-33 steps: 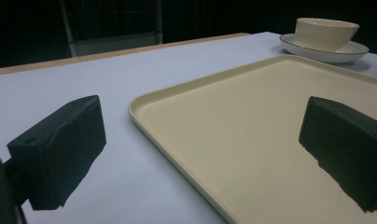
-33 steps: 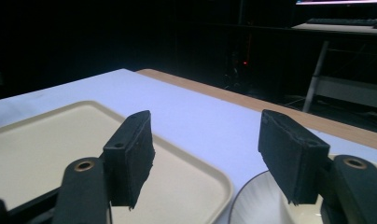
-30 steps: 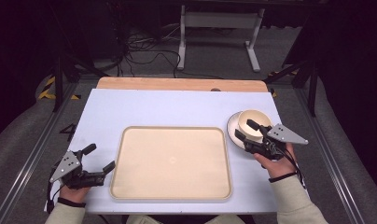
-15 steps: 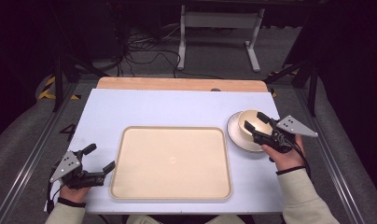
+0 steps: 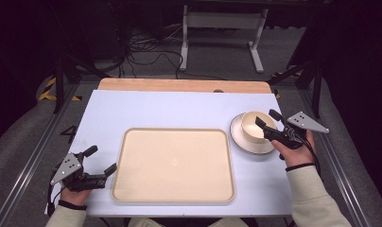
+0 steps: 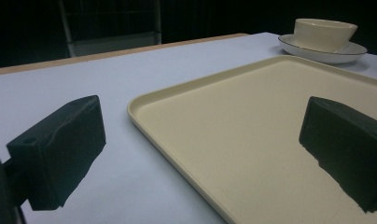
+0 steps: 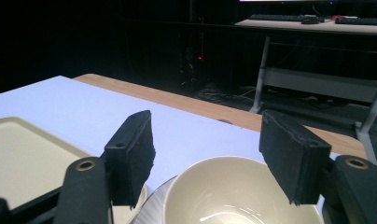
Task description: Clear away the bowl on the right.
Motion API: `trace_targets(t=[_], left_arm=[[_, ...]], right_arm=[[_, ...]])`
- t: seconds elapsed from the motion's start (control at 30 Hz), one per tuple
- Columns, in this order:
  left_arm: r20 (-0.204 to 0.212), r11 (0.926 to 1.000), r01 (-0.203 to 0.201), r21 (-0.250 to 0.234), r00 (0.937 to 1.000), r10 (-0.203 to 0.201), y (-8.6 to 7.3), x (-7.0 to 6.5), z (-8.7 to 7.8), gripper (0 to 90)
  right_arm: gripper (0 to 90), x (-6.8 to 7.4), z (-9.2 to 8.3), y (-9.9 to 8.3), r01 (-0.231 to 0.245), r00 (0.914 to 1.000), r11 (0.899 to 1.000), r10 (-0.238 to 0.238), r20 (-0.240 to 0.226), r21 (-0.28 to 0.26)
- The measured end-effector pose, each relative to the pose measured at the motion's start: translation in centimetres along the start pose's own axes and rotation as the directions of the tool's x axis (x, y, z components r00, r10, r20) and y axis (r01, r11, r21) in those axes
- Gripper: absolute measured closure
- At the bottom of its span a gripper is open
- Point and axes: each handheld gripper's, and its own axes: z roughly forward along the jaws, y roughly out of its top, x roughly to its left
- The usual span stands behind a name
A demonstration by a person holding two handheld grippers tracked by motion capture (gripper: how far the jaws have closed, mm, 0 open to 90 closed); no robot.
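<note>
Bowl (image 5: 254,126): cream, empty, upright on a saucer (image 5: 241,142) at the right of the high view, just beside the tray's right edge. Not yet lifted; no jaw touches it as far as the pictures show.

Right claw (image 5: 268,121): jaws apart, poised over the bowl's right rim at the right of the high view. In the right gripper view the bowl (image 7: 242,193) sits low in the frame, its opening between and below the two open jaws. Judged stage: approach made, grasp still to come.

Tray (image 5: 174,163): cream, rectangular, bare, centre of the high view on the white counter (image 5: 170,109). If the bowl is bound for it, that whole transfer remains.

Left claw (image 5: 103,161): jaws apart, holding nothing, lower left of the high view, just beside the tray's left edge. In the left gripper view the tray's near corner (image 6: 144,105) lies between its jaws; bowl and saucer appear at upper right.

Progress: early; pick-up, carry and set-down all left.
</note>
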Motion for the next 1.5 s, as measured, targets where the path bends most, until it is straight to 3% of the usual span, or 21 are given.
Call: trace_targets(t=[0.43, 0.7, 0.77, 1.0, 1.07, 1.2, 1.3, 1.5], left_arm=[[-0.004, 1.0000, 0.003, -0.002, 1.0000, -0.003, 0.0, -0.1, 0.0, 1.0], [-0.007, 1.0000, 0.001, -0.004, 1.0000, -0.001, 0.0, -0.1, 0.0, 1.0], [-0.008, 1.0000, 0.001, -0.003, 1.0000, -0.001, 0.0, -0.1, 0.0, 1.0], [-0.009, 1.0000, 0.002, -0.004, 1.0000, -0.002, 0.0, -0.1, 0.1, 1.0], [-0.009, 1.0000, 0.002, -0.004, 1.0000, -0.002, 0.0, -0.1, 0.0, 1.0], [-0.007, 1.0000, -0.001, -0.004, 1.0000, 0.001, 0.0, -0.1, 0.0, 0.9], [-0.009, 1.0000, -0.001, -0.006, 1.0000, 0.001, 0.0, -0.1, 0.0, 1.0], [-0.013, 1.0000, -0.004, 0.001, 0.9999, 0.004, 0.0, -0.2, 0.0, 0.9]], right_arm=[[38.7, -2.0, 0.3, -0.5, -0.086, 0.9892, 0.995, 0.080, 0.123, 0.044], [38.6, -2.5, 0.7, -0.4, -0.097, 0.9815, 0.992, 0.082, 0.173, 0.084], [38.6, -3.0, 0.9, -0.4, -0.125, 0.9727, 0.984, 0.097, 0.211, 0.125], [39.9, -3.4, 1.5, -0.4, -0.154, 0.9634, 0.969, 0.103, 0.247, 0.194], [41.9, -3.5, 1.7, -0.3, -0.166, 0.9605, 0.958, 0.103, 0.258, 0.235], [43.2, -4.1, 2.5, -0.2, -0.195, 0.9588, 0.923, 0.108, 0.263, 0.331], [43.4, -4.2, 2.6, -0.3, -0.197, 0.9581, 0.921, 0.109, 0.265, 0.336], [48.1, -4.7, 3.3, -0.7, -0.237, 0.9460, 0.900, 0.128, 0.298, 0.366]])
